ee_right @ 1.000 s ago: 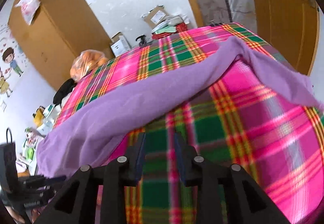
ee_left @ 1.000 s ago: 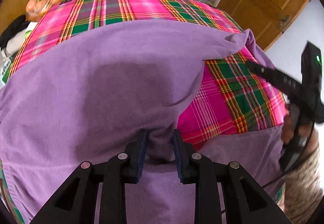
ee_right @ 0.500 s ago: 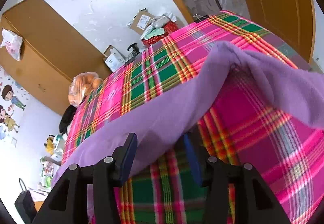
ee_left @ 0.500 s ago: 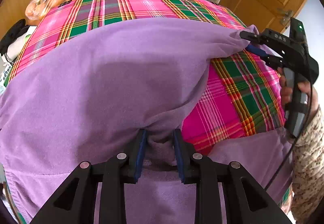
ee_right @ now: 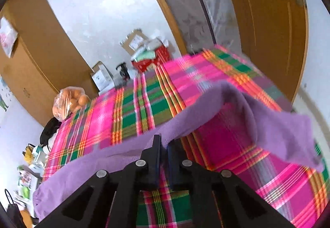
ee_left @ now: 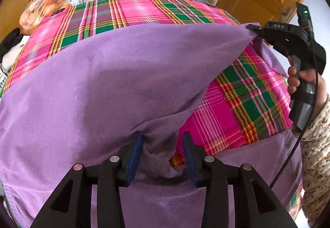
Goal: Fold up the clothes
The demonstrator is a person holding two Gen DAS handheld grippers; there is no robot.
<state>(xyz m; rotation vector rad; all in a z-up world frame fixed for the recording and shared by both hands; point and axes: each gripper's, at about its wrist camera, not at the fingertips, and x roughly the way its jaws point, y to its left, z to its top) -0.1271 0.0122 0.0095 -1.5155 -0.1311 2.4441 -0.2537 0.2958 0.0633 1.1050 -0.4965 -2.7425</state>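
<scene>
We see a purple fleece garment (ee_left: 107,88) spread over a pink-and-green plaid cloth (ee_left: 243,104) that covers the worktop. Our left tool (ee_left: 162,153) has its blue-padded fingers (ee_left: 134,156) parted wide, with a bunched fold of the fleece lying between them; the fabric touches the left pad and sits clear of the right one, so nothing is clamped. Our right tool (ee_right: 163,151) has its jaws nearly together, pinching the raised edge of the garment (ee_right: 206,116). In the left wrist view the right tool (ee_left: 252,28) lifts a corner of the fleece off the plaid, gripped by a hand (ee_left: 305,79) in a floral sleeve (ee_left: 315,156). The lifted fabric arcs over the plaid, and another part drapes toward the right edge. A bag of oranges (ee_right: 69,102) sits at the far left corner, with cardboard boxes (ee_right: 103,77) behind against the wall.
</scene>
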